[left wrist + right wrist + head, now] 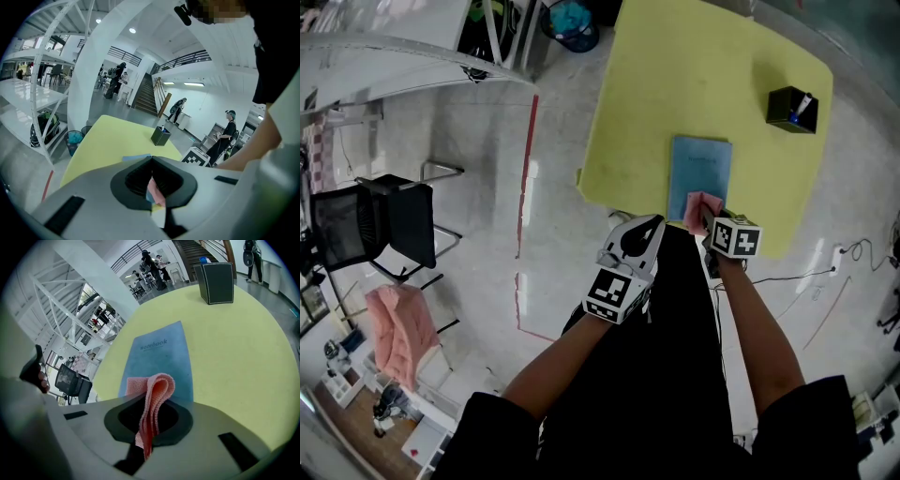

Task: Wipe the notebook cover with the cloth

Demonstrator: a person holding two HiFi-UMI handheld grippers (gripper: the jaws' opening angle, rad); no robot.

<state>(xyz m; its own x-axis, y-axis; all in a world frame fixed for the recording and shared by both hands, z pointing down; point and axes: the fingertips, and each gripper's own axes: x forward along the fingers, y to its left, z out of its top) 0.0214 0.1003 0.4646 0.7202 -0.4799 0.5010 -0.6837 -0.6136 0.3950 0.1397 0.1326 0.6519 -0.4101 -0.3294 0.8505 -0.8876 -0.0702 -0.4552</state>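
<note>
One pink cloth [152,399] clamped in R gripper [147,423] over "notebook" cover [161,352]; L gripper [152,187] clenched.

One notebook [701,169], one cloth [702,204], one pen holder [789,108], two hand-held grippers [649,230] [711,223], perhaps two chairs [380,220] [398,328]

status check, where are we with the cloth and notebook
Right gripper shut on cloth, over notebook near end. Left gripper shut, empty, short of the table. Cover ahead bare; black pen box well clear.
</note>
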